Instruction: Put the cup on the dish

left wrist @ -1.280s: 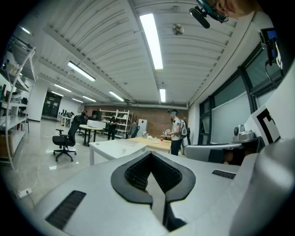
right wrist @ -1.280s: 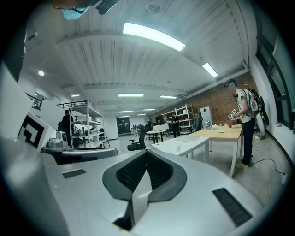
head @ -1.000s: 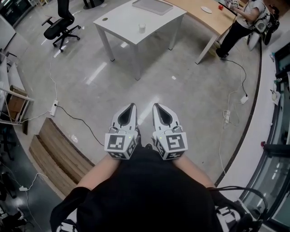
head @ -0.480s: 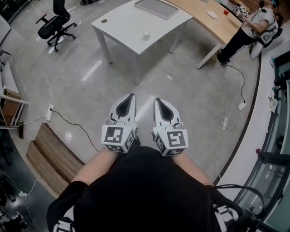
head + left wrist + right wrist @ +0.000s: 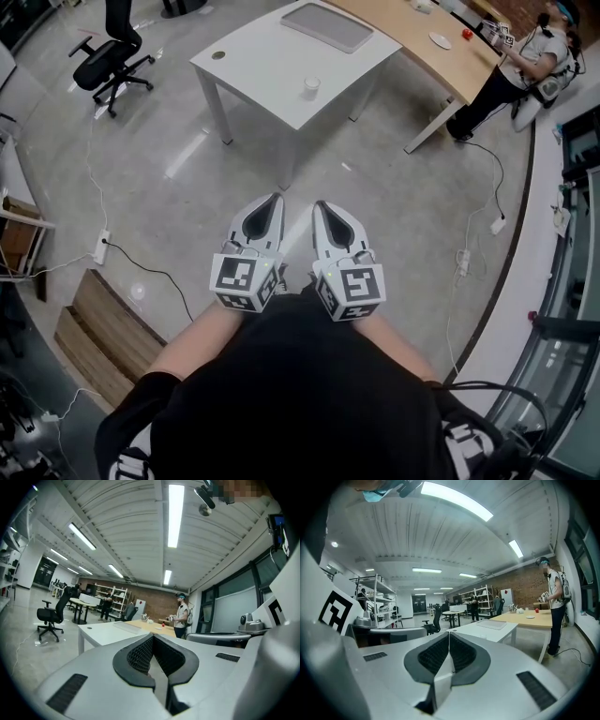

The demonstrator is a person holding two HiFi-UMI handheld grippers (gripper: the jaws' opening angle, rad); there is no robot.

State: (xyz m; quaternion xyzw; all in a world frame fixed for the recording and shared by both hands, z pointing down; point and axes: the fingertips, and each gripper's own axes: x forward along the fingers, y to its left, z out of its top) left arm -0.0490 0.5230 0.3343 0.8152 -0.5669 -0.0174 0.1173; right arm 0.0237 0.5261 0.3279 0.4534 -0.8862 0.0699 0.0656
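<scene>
- At far left, an office chair (image 5: 111,58) stands on the floor.
- Left gripper (image 5: 271,202), held low before the person, has its jaws together, empty.
- The cup (image 5: 311,86) stands on the white table (image 5: 258,58), well apart from both grippers.
- Right gripper (image 5: 319,207), just beside the left, is likewise closed and empty.
- The dish (image 5: 440,40) lies on the wooden table (image 5: 405,34).

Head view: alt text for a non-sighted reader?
Both shut and empty, the left gripper and right gripper sit side by side above the floor. Ahead: cup on a white table, dish on a wooden table beyond.
</scene>
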